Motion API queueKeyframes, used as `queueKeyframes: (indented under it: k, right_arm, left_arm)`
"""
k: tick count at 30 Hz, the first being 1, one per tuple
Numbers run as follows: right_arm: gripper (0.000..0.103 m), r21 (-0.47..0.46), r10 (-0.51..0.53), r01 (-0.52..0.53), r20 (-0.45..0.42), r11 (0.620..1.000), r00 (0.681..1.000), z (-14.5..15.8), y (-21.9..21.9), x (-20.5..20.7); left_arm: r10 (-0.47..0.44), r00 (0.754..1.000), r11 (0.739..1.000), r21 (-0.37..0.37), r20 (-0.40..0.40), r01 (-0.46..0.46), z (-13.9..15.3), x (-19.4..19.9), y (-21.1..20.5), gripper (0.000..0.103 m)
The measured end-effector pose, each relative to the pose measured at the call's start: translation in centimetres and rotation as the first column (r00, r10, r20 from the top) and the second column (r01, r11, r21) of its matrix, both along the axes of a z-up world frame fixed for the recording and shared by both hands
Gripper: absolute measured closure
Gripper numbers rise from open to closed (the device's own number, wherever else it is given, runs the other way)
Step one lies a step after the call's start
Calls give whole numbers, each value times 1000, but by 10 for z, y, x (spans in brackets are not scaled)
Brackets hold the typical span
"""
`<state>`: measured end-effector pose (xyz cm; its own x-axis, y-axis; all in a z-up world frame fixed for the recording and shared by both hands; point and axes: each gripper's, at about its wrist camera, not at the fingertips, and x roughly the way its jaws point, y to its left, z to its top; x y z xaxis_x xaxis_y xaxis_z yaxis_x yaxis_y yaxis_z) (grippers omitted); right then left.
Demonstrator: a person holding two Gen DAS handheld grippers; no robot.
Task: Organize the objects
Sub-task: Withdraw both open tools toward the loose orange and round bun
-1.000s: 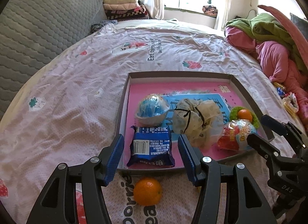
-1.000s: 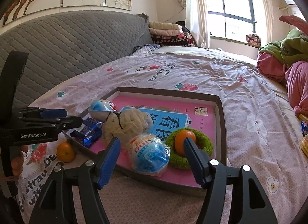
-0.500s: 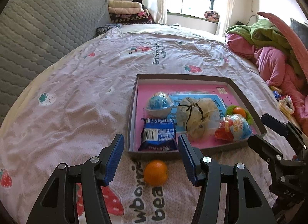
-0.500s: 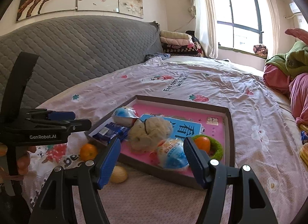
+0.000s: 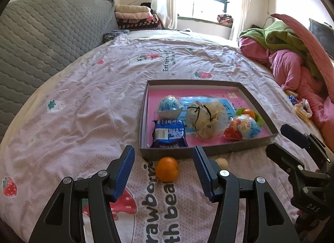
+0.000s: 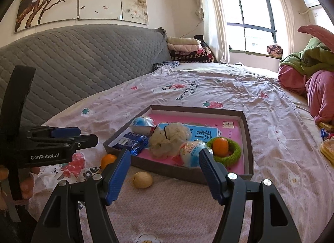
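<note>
A shallow brown box (image 5: 144, 117) (image 6: 248, 130) with a pink floor lies on the bed. Inside it are a blue snack packet (image 5: 169, 135) (image 6: 133, 141), a blue-and-white ball (image 5: 169, 106), a cream mesh bag (image 5: 205, 116) (image 6: 170, 138), a wrapped red-and-blue ball (image 5: 243, 128) (image 6: 191, 152) and an orange in a green ring (image 6: 221, 146). On the sheet in front of the box lie a loose orange (image 5: 167, 168) (image 6: 107, 159) and a pale walnut-like nut (image 6: 143, 179) (image 5: 222, 162). My left gripper (image 5: 163, 172) is open just before the loose orange. My right gripper (image 6: 165, 172) is open, empty, near the box's front wall.
A grey quilted headboard (image 6: 73, 59) runs along the left. Folded blankets (image 5: 135, 16) are stacked at the far end. Pink and green bedding (image 5: 292, 55) is piled on the right, with small snack packets (image 5: 300, 108) beside it. A hand (image 6: 25, 184) holds the left gripper.
Both grippers have drawn back from the box and risen slightly, so the box looks smaller. The nut has come into view in front of it. Neither jaw gap changed.
</note>
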<state>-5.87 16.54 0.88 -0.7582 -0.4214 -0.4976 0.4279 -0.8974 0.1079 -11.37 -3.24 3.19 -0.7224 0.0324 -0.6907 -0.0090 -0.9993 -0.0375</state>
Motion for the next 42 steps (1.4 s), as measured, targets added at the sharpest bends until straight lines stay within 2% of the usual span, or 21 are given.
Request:
queueKeyframes:
  k: [10,23,38,40,42]
  right_arm:
    - [36,49,23,-26,61,998,998,-23,-13,4]
    - [36,145,59,-76,120,986,991,-46,-36,0]
    - [36,209,53,-102,230,973,972,-69,-61,-32]
    - [38,214,57,-109,238,971,970,-71,-64,-34]
    - [44,224,52,-109,244,969,968,-73,-66,-36]
  left_arm:
    - [-19,998,1000,0,52,19,-25,8,0,43]
    - [-22,994,1000,-3,111,23,-54,-1,0,43]
    - [-25,990,1000,4,141,25,-72,-27,-4,43]
    - [-22,989,1000,12,144,21,-74,-31,-5,43]
    - [-17,989,1000,22,147,14,-76,-35,-6,43]
